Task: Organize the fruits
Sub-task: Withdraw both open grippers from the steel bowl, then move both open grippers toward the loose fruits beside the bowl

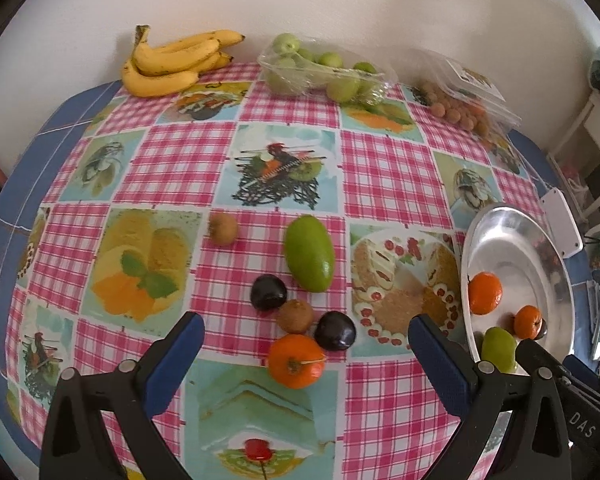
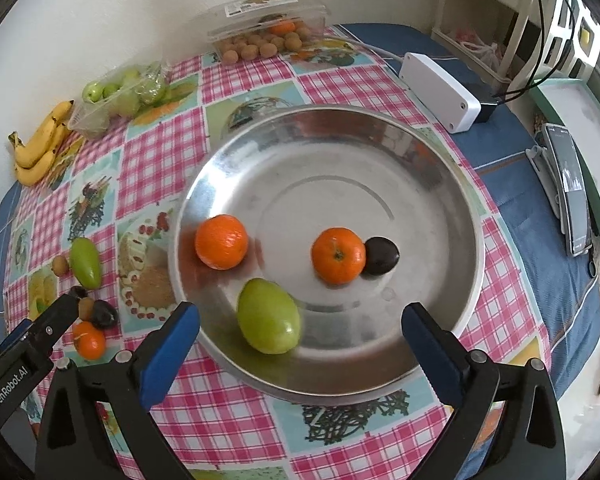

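Above the metal bowl [image 2: 452, 184], the right gripper [image 2: 300, 322] is being pointed steeply down, its jaws spread wide with nothing gripped; a green mango [image 2: 269, 316], two tangerines and a dark plum [image 2: 382, 256] are lying in the bowl. Beside it, the left gripper [image 1: 306, 334] is being held wide over loose fruit on the checked tablecloth [image 1: 384, 184]: a tangerine [image 1: 296, 361], two plums, two kiwis and a second mango [image 1: 309, 253]. Bananas [image 1: 172, 62] are being kept by the white wall.

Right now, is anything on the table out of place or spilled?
Yes. Small brown fruits lie loose on the cloth beside their clear box. Six fruits are still outside the metal bowl.
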`<state>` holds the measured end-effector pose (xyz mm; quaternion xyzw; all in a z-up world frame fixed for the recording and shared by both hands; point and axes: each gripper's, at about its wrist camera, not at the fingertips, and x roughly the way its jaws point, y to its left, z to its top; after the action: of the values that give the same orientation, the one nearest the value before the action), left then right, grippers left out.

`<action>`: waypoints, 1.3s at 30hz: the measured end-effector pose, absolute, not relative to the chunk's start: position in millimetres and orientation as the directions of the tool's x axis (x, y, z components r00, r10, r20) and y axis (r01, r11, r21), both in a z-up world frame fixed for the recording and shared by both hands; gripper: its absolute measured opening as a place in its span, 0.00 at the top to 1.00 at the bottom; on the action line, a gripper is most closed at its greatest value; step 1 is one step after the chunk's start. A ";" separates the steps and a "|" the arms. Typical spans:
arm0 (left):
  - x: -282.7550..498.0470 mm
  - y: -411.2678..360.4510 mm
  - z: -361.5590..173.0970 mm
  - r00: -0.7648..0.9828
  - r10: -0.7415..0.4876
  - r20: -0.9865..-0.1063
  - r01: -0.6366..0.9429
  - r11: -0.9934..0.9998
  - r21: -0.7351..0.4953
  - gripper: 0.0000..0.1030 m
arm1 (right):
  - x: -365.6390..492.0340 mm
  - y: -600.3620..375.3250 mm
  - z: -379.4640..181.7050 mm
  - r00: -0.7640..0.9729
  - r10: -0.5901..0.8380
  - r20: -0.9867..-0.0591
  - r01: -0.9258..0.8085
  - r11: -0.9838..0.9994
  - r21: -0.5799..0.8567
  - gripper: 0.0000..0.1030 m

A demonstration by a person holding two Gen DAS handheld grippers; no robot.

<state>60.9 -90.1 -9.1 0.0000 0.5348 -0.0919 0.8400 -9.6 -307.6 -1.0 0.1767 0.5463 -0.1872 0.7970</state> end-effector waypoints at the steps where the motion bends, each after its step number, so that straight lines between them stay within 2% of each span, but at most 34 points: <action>1: 61.3 -87.1 -8.1 0.414 -0.153 -0.897 0.147 0.984 -0.100 0.00 | -8.5 -305.0 0.3 0.337 -0.102 -0.936 0.485 0.871 0.080 0.02; 6: 65.6 -67.7 -3.0 0.426 -0.141 -0.894 0.101 0.989 -0.108 0.00 | 0.1 -287.3 6.0 0.350 -0.090 -0.932 0.449 0.889 0.083 0.02; 10: 68.9 -53.5 3.0 0.461 -0.070 -0.884 0.081 0.996 -0.036 0.00 | 10.7 -269.0 7.8 0.357 -0.072 -0.931 0.409 0.909 0.086 0.02; 23: 72.9 16.5 3.5 0.448 -0.034 -0.893 -0.048 0.997 -0.062 0.00 | 38.6 -194.2 8.7 0.374 0.033 -0.927 0.246 0.960 0.133 0.02; 29: 74.7 31.6 -1.0 0.434 -0.052 -0.900 -0.086 0.991 -0.099 0.00 | 44.8 -176.0 4.7 0.378 0.069 -0.923 0.191 0.970 0.151 0.02; 39: 80.5 27.7 -13.2 0.423 -0.110 -0.899 -0.071 0.986 -0.154 0.00 | 57.0 -183.6 -11.1 0.381 0.088 -0.921 0.244 0.951 0.192 0.02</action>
<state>80.5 27.7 -13.2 -0.0842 0.5369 -0.0116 0.8393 57.0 -183.6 -11.1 0.1497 0.5545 -0.0476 0.8172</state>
